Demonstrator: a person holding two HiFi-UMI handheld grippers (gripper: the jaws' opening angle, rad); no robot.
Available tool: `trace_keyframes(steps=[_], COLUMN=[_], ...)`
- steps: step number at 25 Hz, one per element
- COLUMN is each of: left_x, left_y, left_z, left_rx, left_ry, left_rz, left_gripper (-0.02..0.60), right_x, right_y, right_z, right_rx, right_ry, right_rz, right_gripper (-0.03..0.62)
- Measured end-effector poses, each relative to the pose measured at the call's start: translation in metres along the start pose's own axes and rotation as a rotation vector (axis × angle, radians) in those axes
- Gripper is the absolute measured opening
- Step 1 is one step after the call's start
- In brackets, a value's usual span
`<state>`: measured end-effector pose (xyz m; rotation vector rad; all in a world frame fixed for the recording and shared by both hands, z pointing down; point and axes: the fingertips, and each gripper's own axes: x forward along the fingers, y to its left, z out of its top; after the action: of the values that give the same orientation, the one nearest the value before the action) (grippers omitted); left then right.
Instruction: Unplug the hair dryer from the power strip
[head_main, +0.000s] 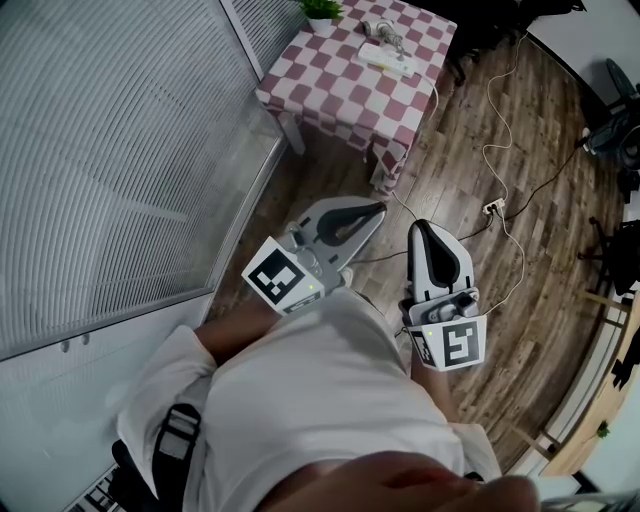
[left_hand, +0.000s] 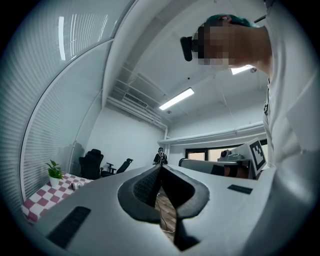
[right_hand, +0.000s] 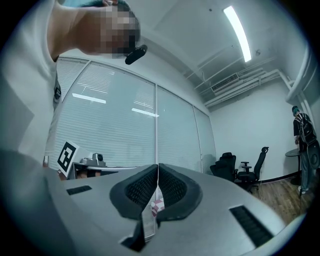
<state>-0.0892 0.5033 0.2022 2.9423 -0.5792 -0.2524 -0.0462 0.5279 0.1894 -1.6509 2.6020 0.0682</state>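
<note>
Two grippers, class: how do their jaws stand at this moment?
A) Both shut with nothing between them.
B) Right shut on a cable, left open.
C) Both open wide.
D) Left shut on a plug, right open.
A: the jaws of the left gripper and of the right gripper meet at the tips, empty, well short of the checkered table.
</note>
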Motion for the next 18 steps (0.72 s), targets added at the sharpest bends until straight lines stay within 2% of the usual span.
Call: trace_keyframes(steps=[10,18], left_x=[0.017,0.039], left_y=[0.028,0.067], left_z=[0.0,0.002], left_rx=[-0.004,-0.011], left_ry=[-0.003,-0.008], left_rz=[-0.006,-0.007], left_gripper=[0.031,0.031], right_x=[0.027,0.065], right_y=[-0.019,-0.042], right_z=[-0.004,-0.009], right_rx=[-0.009,-0.021], right_ry=[-0.003,0.009], right_rz=[-0.008,-0.006], right_gripper=[0.032,0.032])
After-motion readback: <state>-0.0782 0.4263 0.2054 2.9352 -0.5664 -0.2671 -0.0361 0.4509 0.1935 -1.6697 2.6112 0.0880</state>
